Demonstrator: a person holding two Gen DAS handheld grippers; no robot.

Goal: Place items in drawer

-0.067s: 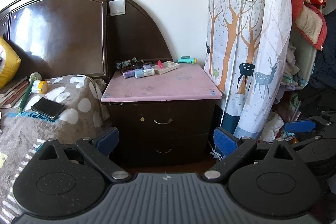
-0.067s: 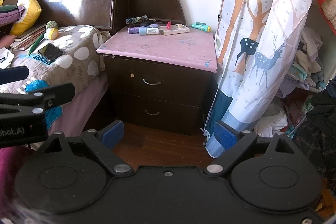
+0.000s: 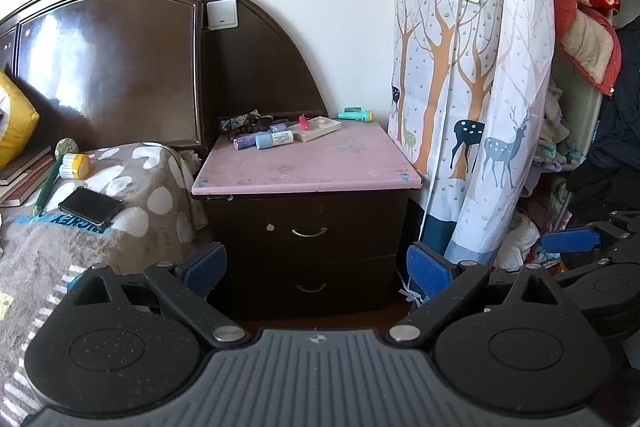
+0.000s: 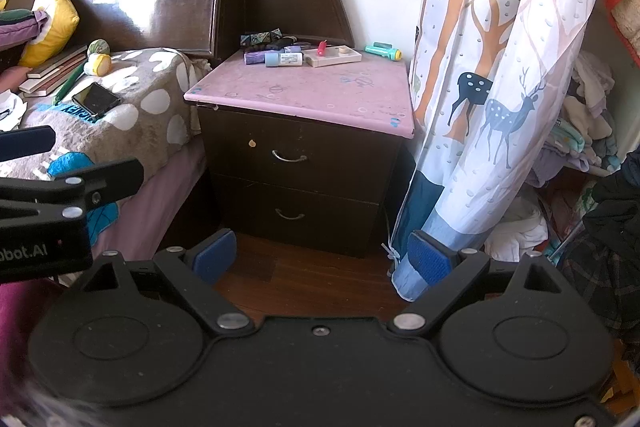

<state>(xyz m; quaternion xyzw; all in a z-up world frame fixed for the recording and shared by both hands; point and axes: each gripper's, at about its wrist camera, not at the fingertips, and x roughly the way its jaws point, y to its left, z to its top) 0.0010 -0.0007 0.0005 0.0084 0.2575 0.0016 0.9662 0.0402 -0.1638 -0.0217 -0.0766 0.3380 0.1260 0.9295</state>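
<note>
The tabletop (image 3: pixel 320 163) is pale pink over a dark brown nightstand (image 3: pixel 304 227). To the right hangs a white curtain (image 3: pixel 472 87) patterned with orange trees and blue deer. On the left, the bed's blanket (image 3: pixel 132 187) is brown with white spots. Each claw has blue pads (image 4: pixel 428 259).

The left claw (image 3: pixel 316 267) is held level with its two blue-padded fingers (image 3: pixel 428 269) spread wide apart and nothing between them. The right claw (image 4: pixel 320 261) sits the same way, blue pads (image 4: pixel 214 259) set well apart around bare space. Each appears at the edge of the other's view: the right one at the far right of the left wrist view, the left one at the far left of the right wrist view, so the two are side by side, near each other but apart.
</note>
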